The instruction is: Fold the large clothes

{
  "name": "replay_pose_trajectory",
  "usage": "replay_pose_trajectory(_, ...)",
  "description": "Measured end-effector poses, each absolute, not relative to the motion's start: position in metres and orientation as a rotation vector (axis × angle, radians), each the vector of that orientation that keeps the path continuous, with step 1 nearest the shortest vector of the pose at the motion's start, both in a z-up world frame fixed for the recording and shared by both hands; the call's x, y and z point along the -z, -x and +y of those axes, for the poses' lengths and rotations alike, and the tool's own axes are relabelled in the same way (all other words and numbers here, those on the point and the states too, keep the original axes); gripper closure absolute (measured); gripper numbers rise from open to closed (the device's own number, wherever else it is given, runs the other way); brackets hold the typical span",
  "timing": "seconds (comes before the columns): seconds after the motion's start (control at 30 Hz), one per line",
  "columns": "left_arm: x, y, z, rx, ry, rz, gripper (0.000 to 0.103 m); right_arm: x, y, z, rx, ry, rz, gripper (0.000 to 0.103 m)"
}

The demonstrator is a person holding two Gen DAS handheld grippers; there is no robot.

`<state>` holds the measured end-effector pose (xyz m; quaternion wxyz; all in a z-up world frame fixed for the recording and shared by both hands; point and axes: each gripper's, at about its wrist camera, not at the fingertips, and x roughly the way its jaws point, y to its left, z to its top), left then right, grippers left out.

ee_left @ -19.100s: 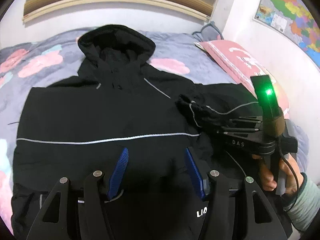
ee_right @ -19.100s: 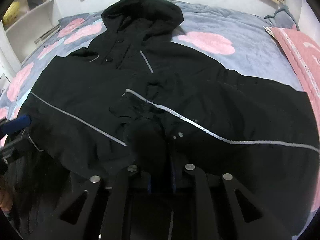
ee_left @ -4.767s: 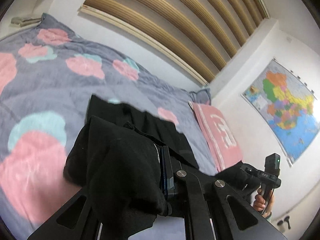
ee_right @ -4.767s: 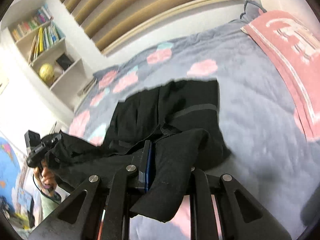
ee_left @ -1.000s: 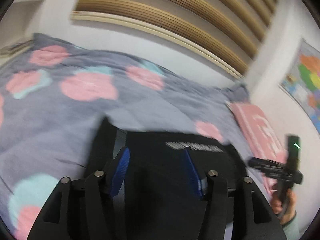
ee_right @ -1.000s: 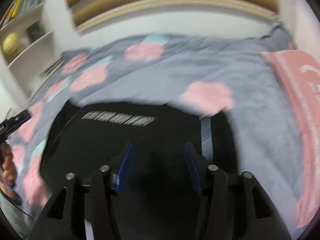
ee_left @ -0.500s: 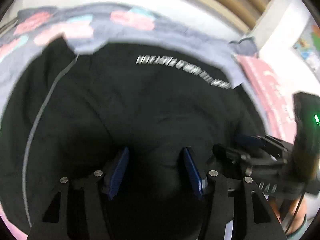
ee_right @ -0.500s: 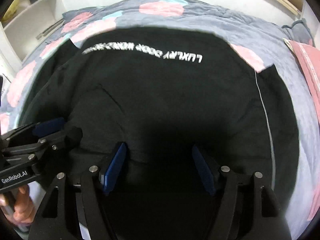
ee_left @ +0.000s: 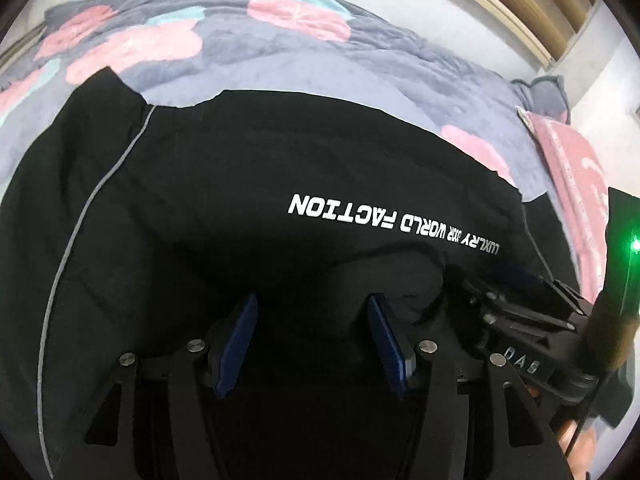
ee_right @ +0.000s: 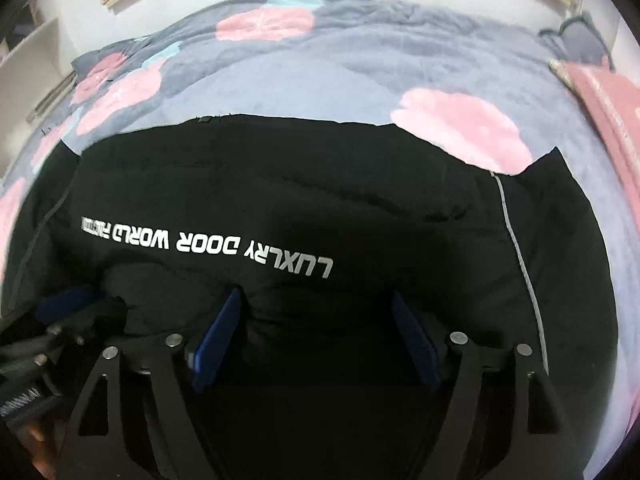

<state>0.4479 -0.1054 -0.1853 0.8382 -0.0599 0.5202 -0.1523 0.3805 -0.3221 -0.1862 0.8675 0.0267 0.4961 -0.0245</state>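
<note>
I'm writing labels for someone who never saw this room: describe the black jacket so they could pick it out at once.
Start at the bed's grey quilt with its pink blotches. The black jacket lies spread across its near part, just ahead of both open grippers. It is the only black item there, crossed by a line of white lettering and edged with thin grey piping, unlike the pink pillow on the right.

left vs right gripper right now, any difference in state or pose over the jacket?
Little differs. The left gripper sits below the FACTION end of the white lettering, the right gripper below the LUXLRY end. The right gripper's jaws look spread slightly wider than the left's. Shared: both are open, blue pads bare, nothing gripped, low over the folded black jacket.
</note>
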Motion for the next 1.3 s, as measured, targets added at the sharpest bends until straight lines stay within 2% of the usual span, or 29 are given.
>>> replay_pose_trajectory(0.2,0.162,-0.416,-0.097,0.429,0.082,1.006,0.044,0.162,-0.344,-0.342,-0.037,-0.139,1.005,0.021)
replay_pose_trajectory(0.5,0.104,-0.367,-0.023,0.422,0.125,0.899,0.044,0.099,-0.271,-0.361,-0.016,-0.176,0.890,0.019)
replay_pose_trajectory(0.63,0.083,-0.342,0.000,0.370,0.084,0.852,0.043,0.067,-0.240,-0.373,0.088,-0.123,0.811,0.013)
replay_pose_trajectory(0.67,0.080,-0.340,0.010,0.356,0.073,0.844,0.043,0.057,-0.235,-0.379,0.117,-0.102,0.776,0.013)
replay_pose_trajectory(0.77,0.064,-0.332,0.033,0.306,0.027,0.802,0.031,0.032,-0.212,-0.392,0.230,-0.021,0.678,0.012)
replay_pose_trajectory(0.87,0.057,-0.337,0.059,0.254,0.019,0.755,0.030,0.012,-0.191,-0.404,0.342,0.045,0.560,0.002)
replay_pose_trajectory(0.93,0.056,-0.343,0.083,0.255,0.078,0.737,0.029,0.009,-0.183,-0.410,0.416,0.107,0.502,0.000)
replay_pose_trajectory(1.07,0.076,-0.373,0.111,0.305,0.182,0.796,0.029,0.027,-0.198,-0.436,0.367,0.128,0.638,0.000)
replay_pose_trajectory(1.3,0.143,-0.423,0.112,0.386,0.291,0.962,0.029,0.101,-0.236,-0.494,0.171,-0.190,0.903,0.000)
